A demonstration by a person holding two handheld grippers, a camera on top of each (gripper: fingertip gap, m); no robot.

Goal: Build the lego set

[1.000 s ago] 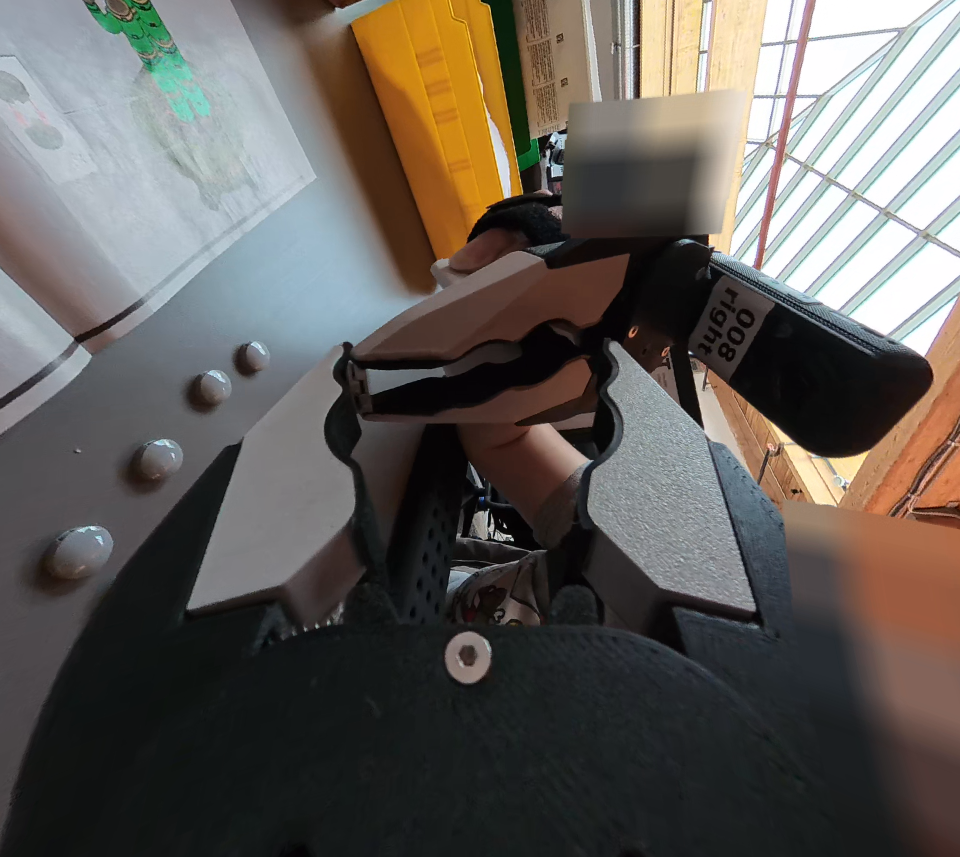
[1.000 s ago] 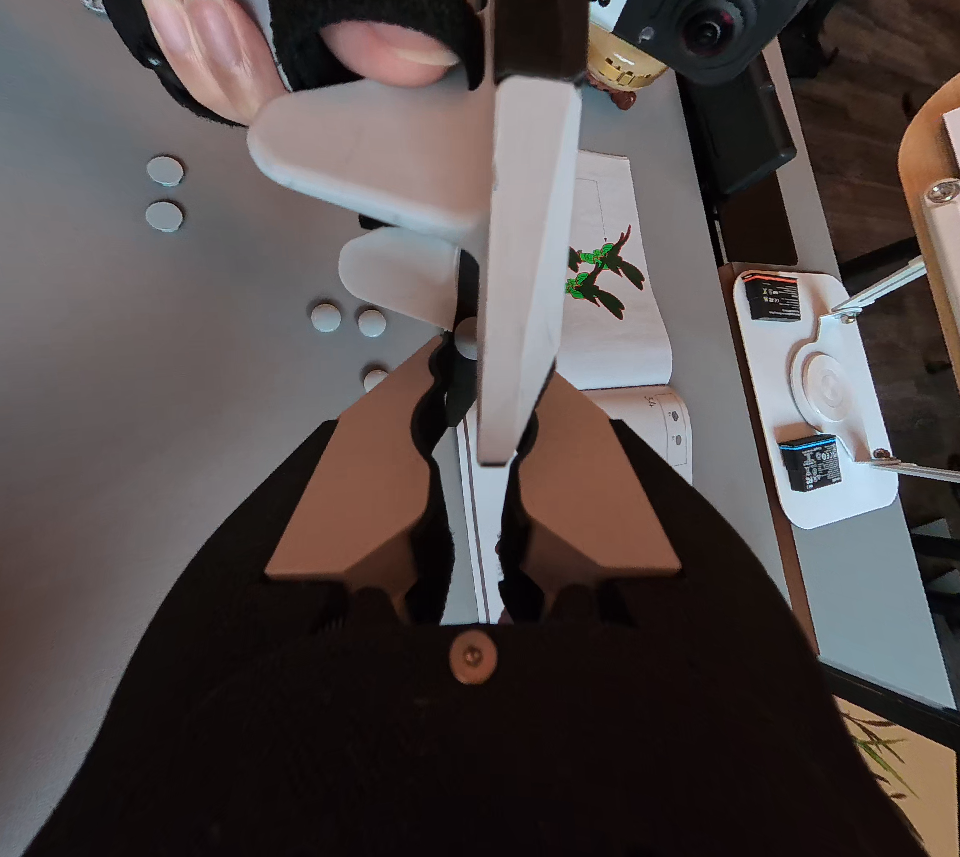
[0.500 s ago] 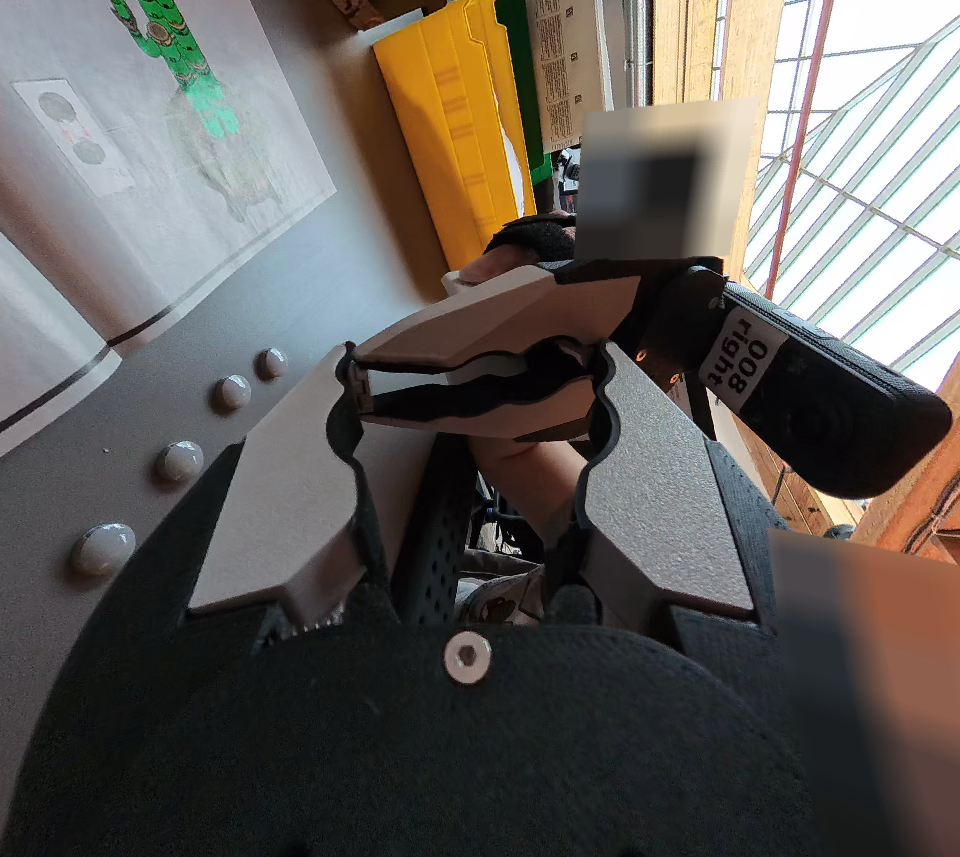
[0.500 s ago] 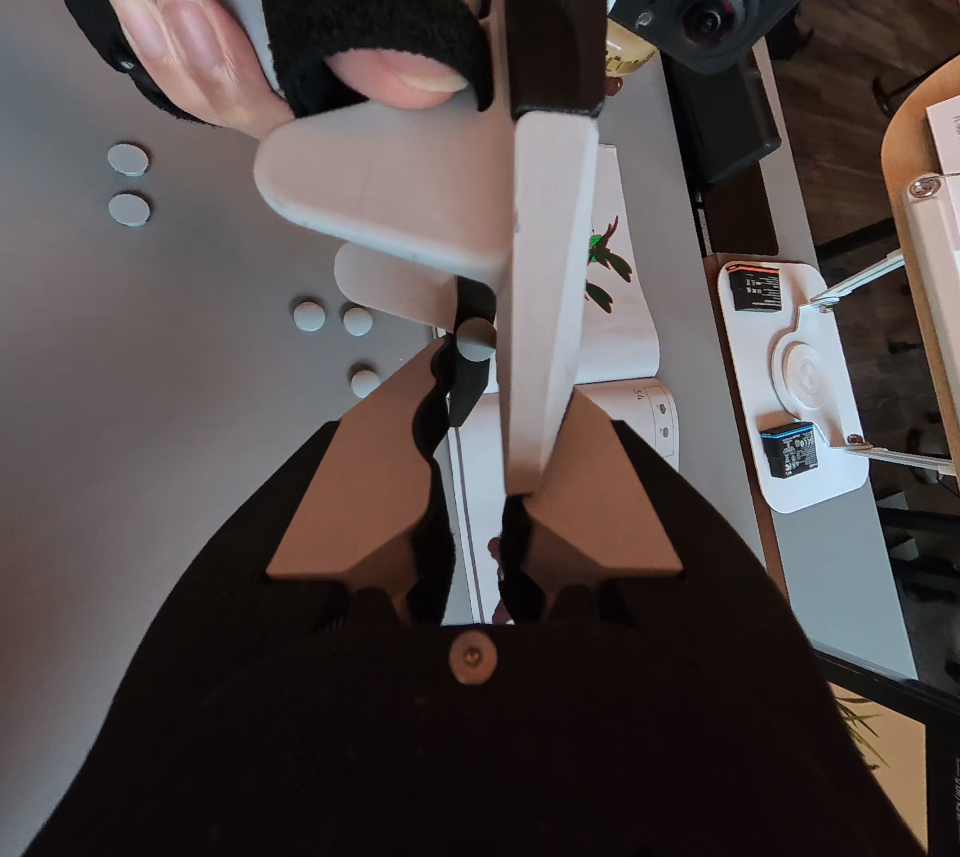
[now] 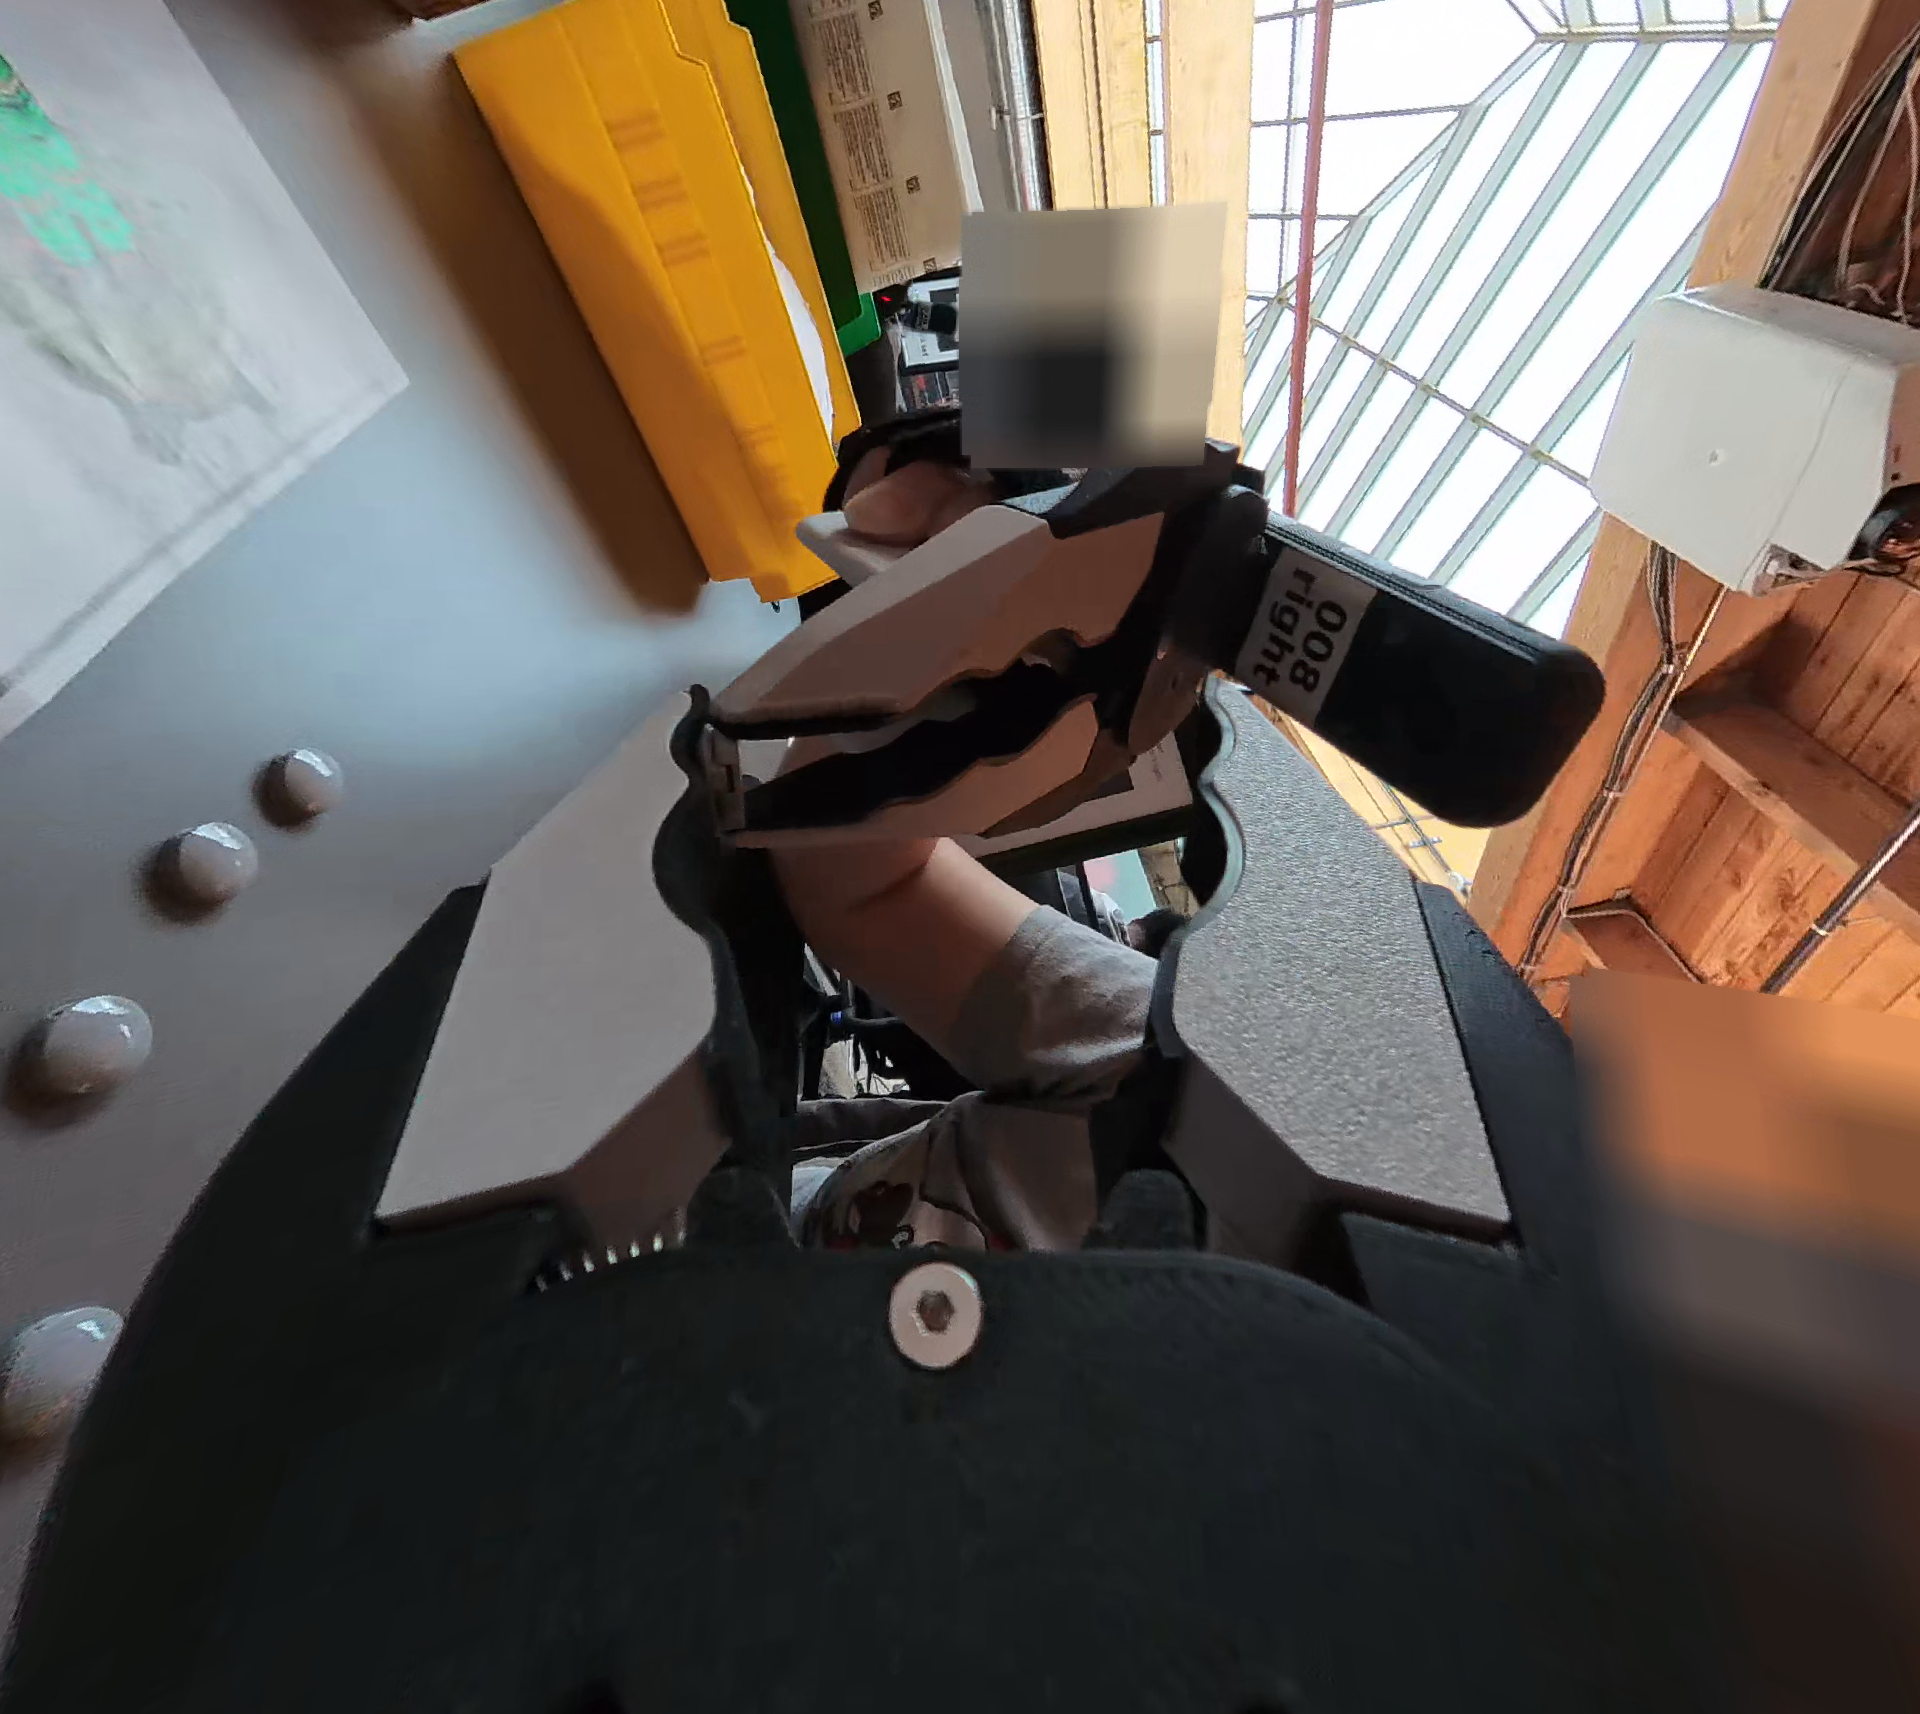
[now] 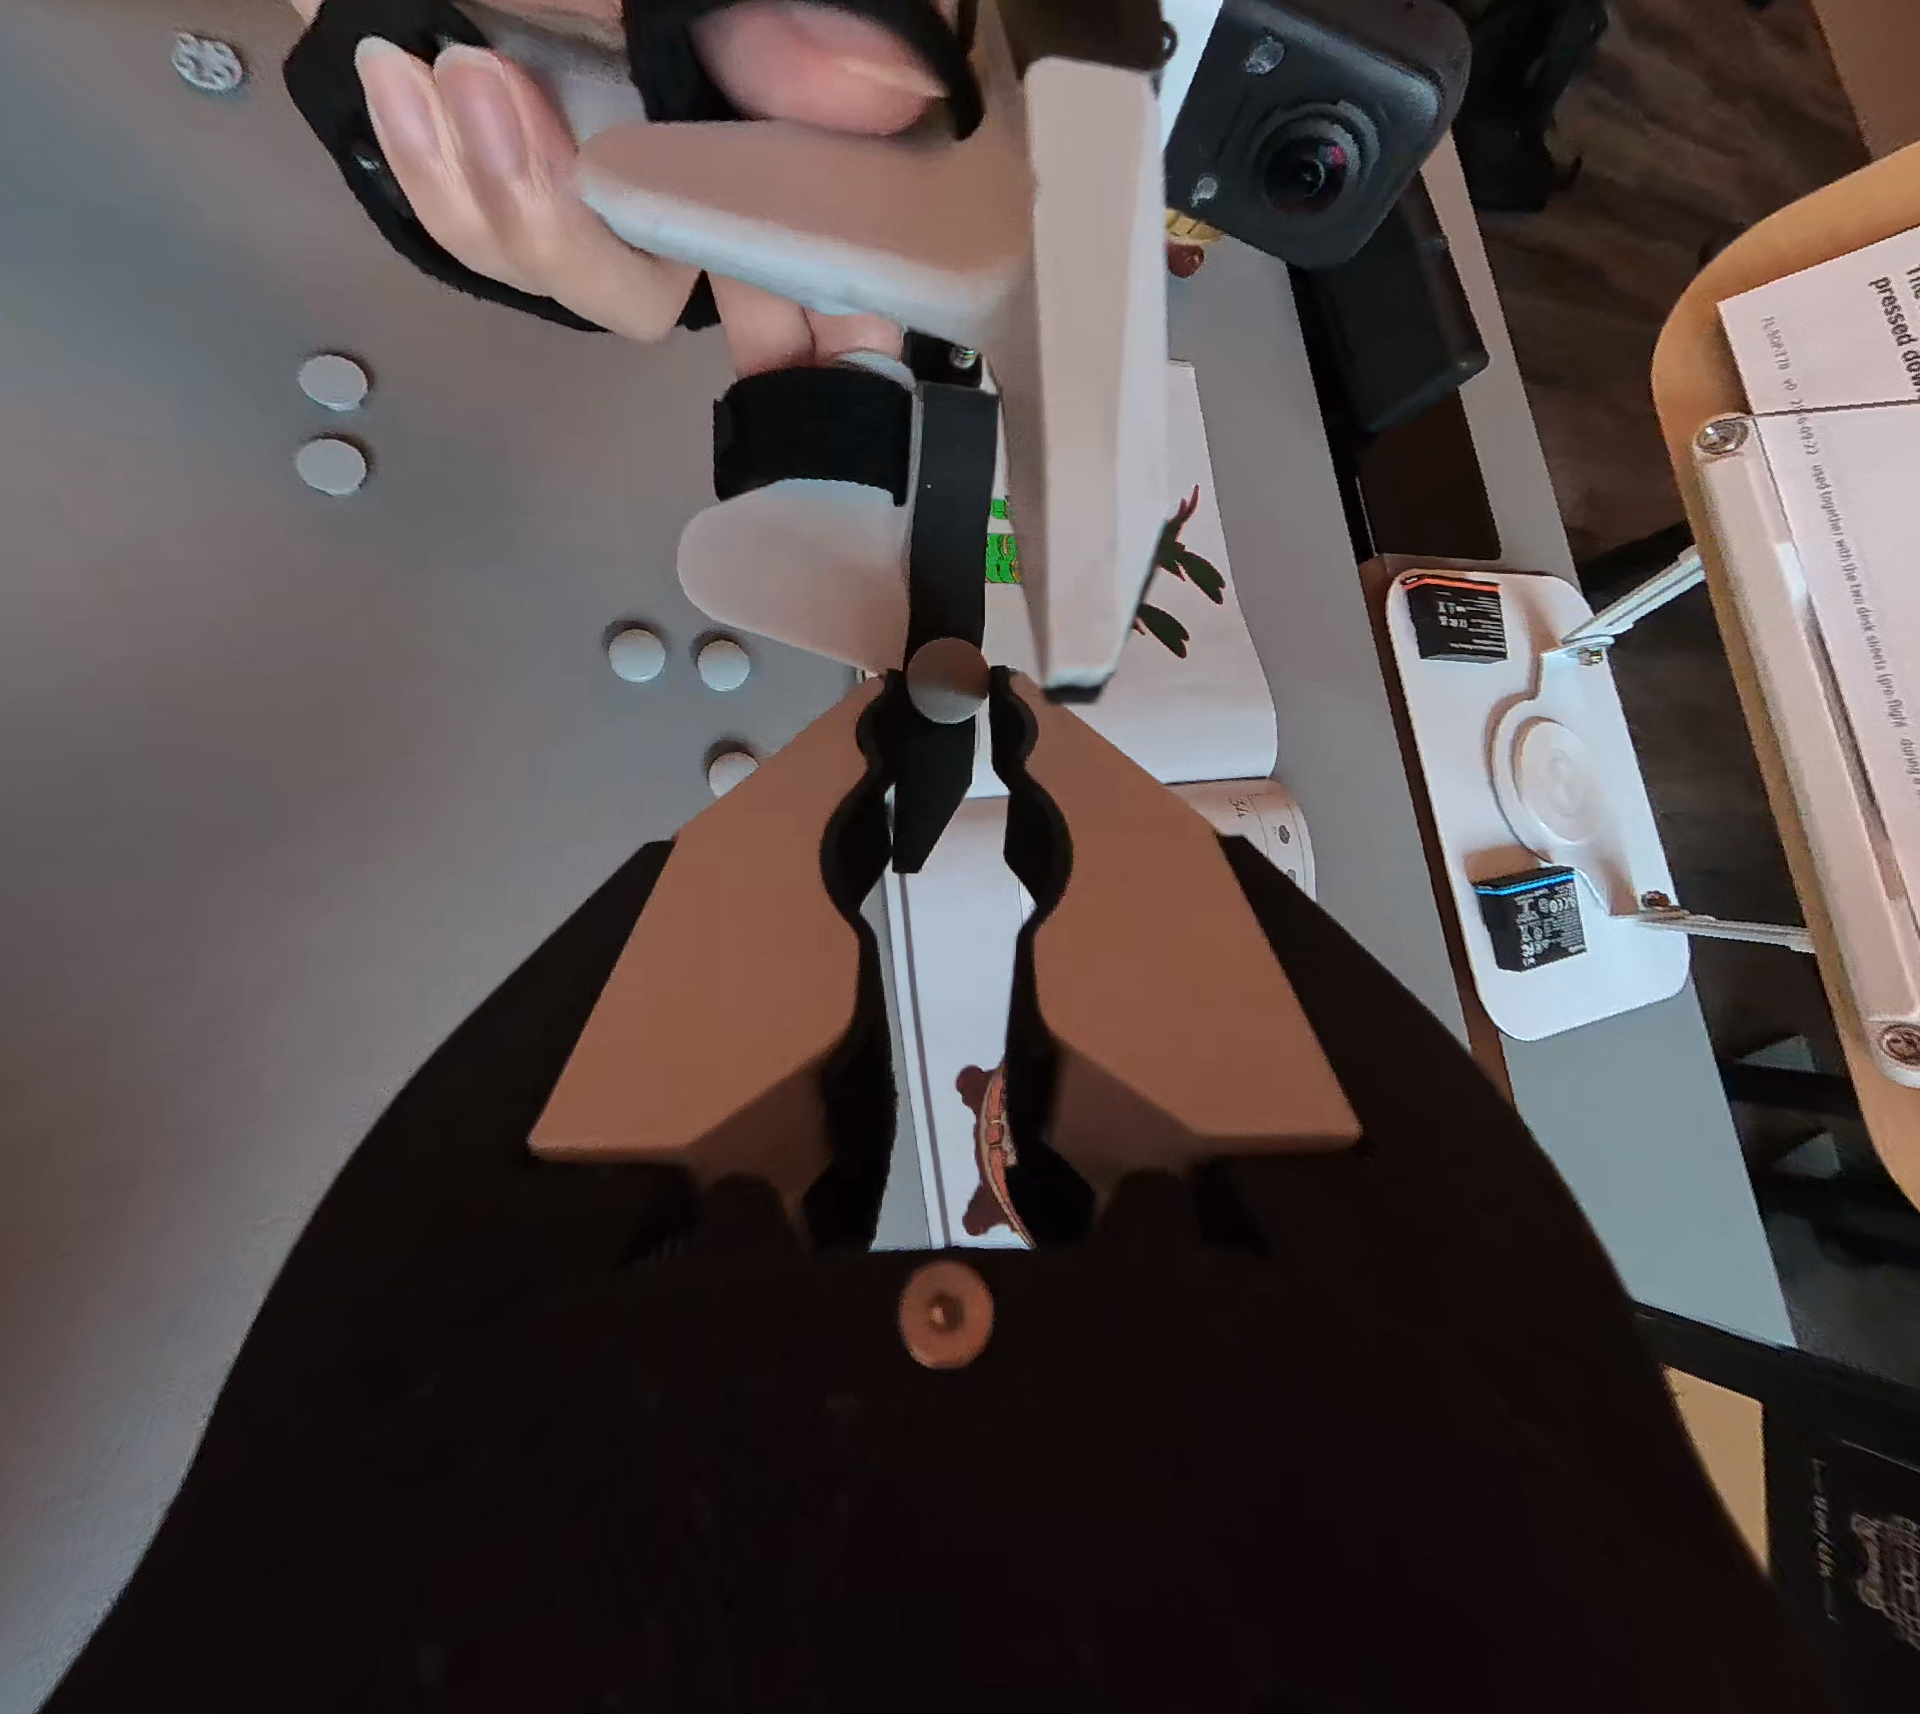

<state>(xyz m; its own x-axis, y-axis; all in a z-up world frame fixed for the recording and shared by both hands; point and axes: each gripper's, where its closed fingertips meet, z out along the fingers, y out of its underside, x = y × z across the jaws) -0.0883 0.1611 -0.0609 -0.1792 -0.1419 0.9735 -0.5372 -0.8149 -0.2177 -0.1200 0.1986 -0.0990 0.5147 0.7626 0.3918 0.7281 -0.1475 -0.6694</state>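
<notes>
Left gripper (image 5: 951,724) jaws gape; right gripper (image 6: 943,690) jaws pinch a round grey piece (image 6: 945,672) (loose studs (image 6: 332,381) dot the table (image 6: 208,781)).

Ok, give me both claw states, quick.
Left claw: open, holding nothing.
Right claw: closed on a small grey round piece.
</notes>
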